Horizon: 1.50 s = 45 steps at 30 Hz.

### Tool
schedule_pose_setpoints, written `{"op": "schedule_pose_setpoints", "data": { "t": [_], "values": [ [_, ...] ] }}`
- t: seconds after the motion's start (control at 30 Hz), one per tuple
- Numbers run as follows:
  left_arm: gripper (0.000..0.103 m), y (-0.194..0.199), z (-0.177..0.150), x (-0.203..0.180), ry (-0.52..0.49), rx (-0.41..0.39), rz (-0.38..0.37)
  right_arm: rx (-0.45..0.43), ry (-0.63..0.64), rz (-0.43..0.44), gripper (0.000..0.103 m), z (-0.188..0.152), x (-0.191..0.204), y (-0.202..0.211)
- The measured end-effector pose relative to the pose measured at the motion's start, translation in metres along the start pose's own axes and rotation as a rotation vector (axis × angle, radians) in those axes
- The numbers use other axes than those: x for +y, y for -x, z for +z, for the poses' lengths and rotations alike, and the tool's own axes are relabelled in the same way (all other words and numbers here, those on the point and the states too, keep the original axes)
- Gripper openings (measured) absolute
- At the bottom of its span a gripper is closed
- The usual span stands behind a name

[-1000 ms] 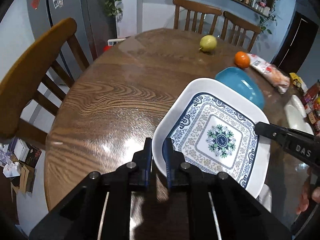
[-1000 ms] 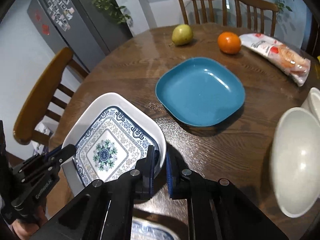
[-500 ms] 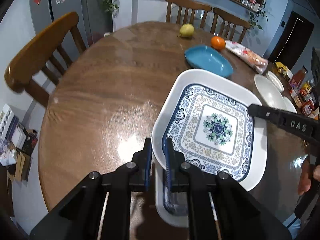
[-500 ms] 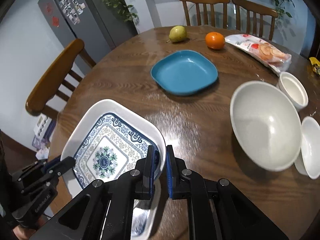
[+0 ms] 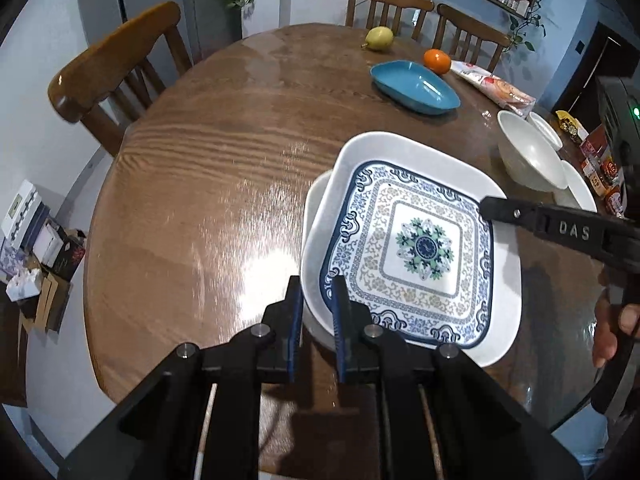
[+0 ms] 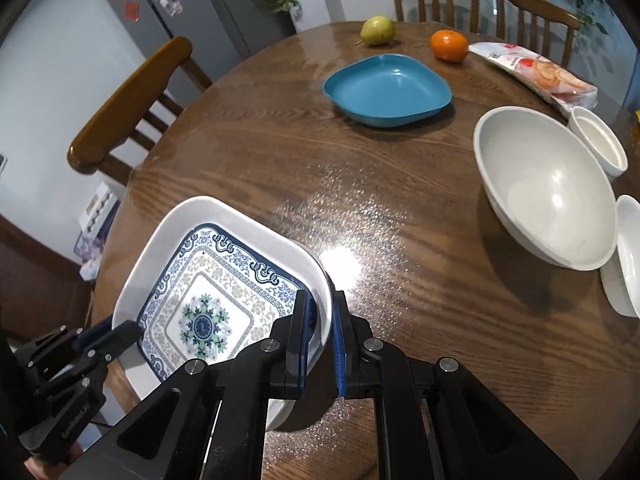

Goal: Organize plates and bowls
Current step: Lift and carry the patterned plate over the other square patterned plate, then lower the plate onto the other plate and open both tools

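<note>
Two grippers hold one patterned plate (image 5: 420,248) between them, a square white dish with a blue floral middle. The left gripper (image 5: 316,312) pinches the plate's near left rim with its jaws narrow, one blue pad on each side of the rim, and the right gripper (image 6: 320,320) clamps the opposite rim in the same way, jaws drawn close on the edge. Under the patterned plate lies a second plate (image 5: 314,216) of much the same shape; only its white rim shows at the left, and whether the two touch I cannot tell. Both sit at the near edge of the round wooden table (image 6: 280,152). Farther across stands one blue plate (image 6: 386,88), alone and empty. To the right I count three white bowls: one large bowl (image 6: 544,184), one small cup-like bowl (image 6: 598,144) just beyond it, and one shallow bowl (image 6: 628,256) at the frame's edge, close beside the large one. At the far side rest one pear (image 6: 377,30), one orange (image 6: 449,45) and one snack packet (image 6: 536,74). Three wooden chairs (image 6: 132,100) ring the table, one at the left and two at the back. A person's fingers (image 5: 612,320) show at the right gripper's handle.
</note>
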<state>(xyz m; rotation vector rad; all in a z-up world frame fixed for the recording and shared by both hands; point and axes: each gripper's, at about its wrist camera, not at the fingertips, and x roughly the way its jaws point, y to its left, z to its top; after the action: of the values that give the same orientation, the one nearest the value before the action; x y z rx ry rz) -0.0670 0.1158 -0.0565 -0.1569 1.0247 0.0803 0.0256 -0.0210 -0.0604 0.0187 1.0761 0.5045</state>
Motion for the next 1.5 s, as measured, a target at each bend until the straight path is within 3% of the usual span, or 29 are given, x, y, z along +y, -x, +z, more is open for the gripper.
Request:
{"op": "schedule_pose_setpoints", "data": {
  "t": [0.47,0.83,0.9,1.03,1.1,1.17,1.3,1.43,1.5],
  "values": [
    [0.015,-0.011,-0.013,0.006,0.071,0.056,0.015,0.036,0.117,-0.017,0.013,0.010,0.015,-0.021],
    [0.015,-0.002,-0.016,0.007,0.042,0.033,0.021,0.034,0.118,-0.066,0.013,0.014,0.020,-0.026],
    [0.015,0.000,-0.015,0.006,0.031,0.020,0.023,0.033,0.116,-0.077,0.017,0.016,0.019,-0.025],
    [0.016,0.005,-0.011,0.009,0.019,0.004,0.023,0.017,0.078,-0.029,0.018,0.020,0.014,-0.018],
    [0.025,0.007,-0.007,0.012,0.021,-0.002,0.020,-0.005,0.047,-0.012,0.019,0.023,0.010,-0.009],
    [0.047,0.009,-0.001,0.015,0.029,-0.016,0.021,-0.024,0.004,0.026,0.022,0.024,0.005,0.000],
    [0.063,0.011,0.021,0.017,0.029,-0.051,0.017,-0.081,-0.085,0.083,0.058,0.025,-0.008,0.021],
    [0.078,0.007,0.052,0.013,0.030,-0.067,0.007,-0.139,-0.150,0.119,0.059,0.027,-0.018,0.039],
    [0.091,0.002,0.070,0.007,0.025,-0.069,0.009,-0.161,-0.181,0.139,0.061,0.026,-0.024,0.047]
  ]
}}
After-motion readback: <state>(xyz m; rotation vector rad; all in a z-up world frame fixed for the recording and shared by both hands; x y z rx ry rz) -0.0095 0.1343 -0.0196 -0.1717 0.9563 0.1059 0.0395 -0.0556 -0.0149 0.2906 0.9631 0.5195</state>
